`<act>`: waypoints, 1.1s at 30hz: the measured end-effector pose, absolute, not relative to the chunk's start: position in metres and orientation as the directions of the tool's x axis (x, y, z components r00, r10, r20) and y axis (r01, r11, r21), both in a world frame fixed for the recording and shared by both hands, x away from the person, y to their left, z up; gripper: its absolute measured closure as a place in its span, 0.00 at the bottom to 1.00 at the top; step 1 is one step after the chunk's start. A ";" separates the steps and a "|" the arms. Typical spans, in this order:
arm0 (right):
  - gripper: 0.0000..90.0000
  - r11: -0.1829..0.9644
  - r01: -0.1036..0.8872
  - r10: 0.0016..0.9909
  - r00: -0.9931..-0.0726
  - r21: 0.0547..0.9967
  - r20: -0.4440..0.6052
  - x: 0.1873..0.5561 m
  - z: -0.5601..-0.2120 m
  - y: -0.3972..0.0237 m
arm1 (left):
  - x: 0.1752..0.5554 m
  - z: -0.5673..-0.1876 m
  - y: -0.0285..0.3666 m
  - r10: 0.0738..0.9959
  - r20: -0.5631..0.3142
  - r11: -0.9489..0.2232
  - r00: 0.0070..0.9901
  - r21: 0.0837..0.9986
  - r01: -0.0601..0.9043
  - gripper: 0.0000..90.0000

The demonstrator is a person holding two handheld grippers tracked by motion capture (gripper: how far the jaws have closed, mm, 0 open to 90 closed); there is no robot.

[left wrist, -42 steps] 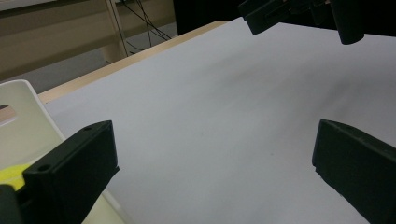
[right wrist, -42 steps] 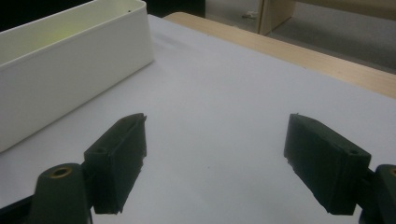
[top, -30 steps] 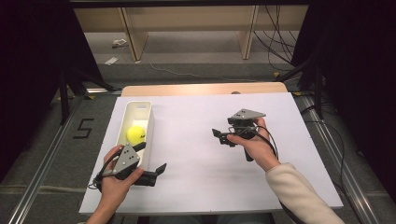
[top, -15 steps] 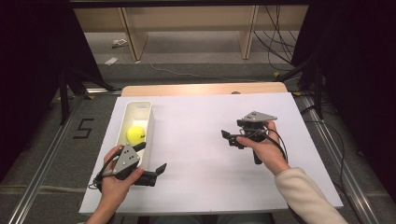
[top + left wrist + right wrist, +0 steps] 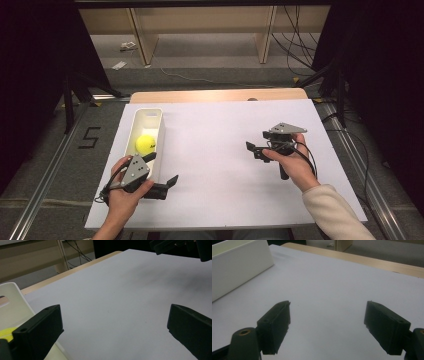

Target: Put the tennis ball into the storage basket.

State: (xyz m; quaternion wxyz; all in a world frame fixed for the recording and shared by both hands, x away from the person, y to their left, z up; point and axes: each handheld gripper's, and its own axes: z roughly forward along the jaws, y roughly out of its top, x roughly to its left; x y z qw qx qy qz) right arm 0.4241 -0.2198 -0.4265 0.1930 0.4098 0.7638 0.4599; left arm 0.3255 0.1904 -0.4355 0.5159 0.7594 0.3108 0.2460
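Observation:
A yellow ball lies inside a long white bin at the table's left. My left gripper is held just right of the bin's near end, open, with nothing between its jaws. In the left gripper view the left gripper spans bare white surface, with the ball and the bin at the left edge. My right gripper is held low over the table's right half, open and empty. In the right gripper view the right gripper frames bare table, and the bin stands far left.
A white sheet covers the table, with a wooden edge at the back. The right gripper appears at the top of the left gripper view. Metal rails and cables run along the floor on both sides.
My right gripper has drifted to the right and slightly nearer the person, still open. The left gripper, ball and bin have not moved.

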 end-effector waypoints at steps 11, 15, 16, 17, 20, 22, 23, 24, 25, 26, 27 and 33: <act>0.24 0.214 0.451 0.822 -0.562 0.866 0.090 0.413 -0.428 -0.240 | 0.325 -0.436 0.190 0.726 0.052 -0.274 0.685 0.936 0.219 0.00; 0.24 0.211 0.456 0.827 -0.554 0.865 0.090 0.409 -0.430 -0.247 | 0.325 -0.436 0.190 0.726 0.052 -0.274 0.685 0.936 0.219 0.00; 0.24 0.209 0.456 0.830 -0.551 0.865 0.090 0.408 -0.431 -0.249 | 0.325 -0.436 0.190 0.728 0.051 -0.272 0.684 0.937 0.220 0.00; 0.24 0.206 0.458 0.831 -0.549 0.865 0.093 0.407 -0.431 -0.251 | 0.326 -0.436 0.190 0.728 0.050 -0.272 0.684 0.937 0.220 0.00; 0.24 0.203 0.461 0.834 -0.543 0.864 0.094 0.403 -0.432 -0.256 | 0.326 -0.435 0.190 0.727 0.054 -0.276 0.685 0.936 0.219 0.00; 0.24 0.199 0.464 0.837 -0.538 0.863 0.097 0.400 -0.434 -0.259 | 0.325 -0.435 0.190 0.728 0.053 -0.274 0.684 0.936 0.220 0.00; 0.24 0.199 0.464 0.838 -0.537 0.863 0.095 0.399 -0.435 -0.261 | 0.326 -0.435 0.190 0.727 0.054 -0.275 0.685 0.936 0.219 0.00; 0.24 0.198 0.467 0.838 -0.536 0.862 0.098 0.397 -0.436 -0.262 | 0.326 -0.435 0.190 0.727 0.053 -0.275 0.685 0.936 0.219 0.00; 0.24 0.195 0.470 0.840 -0.534 0.861 0.101 0.396 -0.437 -0.263 | 0.325 -0.435 0.190 0.728 0.053 -0.274 0.684 0.937 0.219 0.00; 0.24 0.197 0.469 0.840 -0.534 0.861 0.098 0.394 -0.437 -0.265 | 0.325 -0.435 0.190 0.727 0.053 -0.274 0.685 0.937 0.218 0.00; 0.24 0.196 0.472 0.840 -0.533 0.860 0.101 0.393 -0.438 -0.266 | 0.325 -0.435 0.190 0.727 0.053 -0.274 0.684 0.937 0.218 0.00; 0.24 0.193 0.472 0.843 -0.529 0.860 0.101 0.387 -0.439 -0.270 | 0.325 -0.435 0.190 0.728 0.055 -0.276 0.684 0.936 0.218 0.00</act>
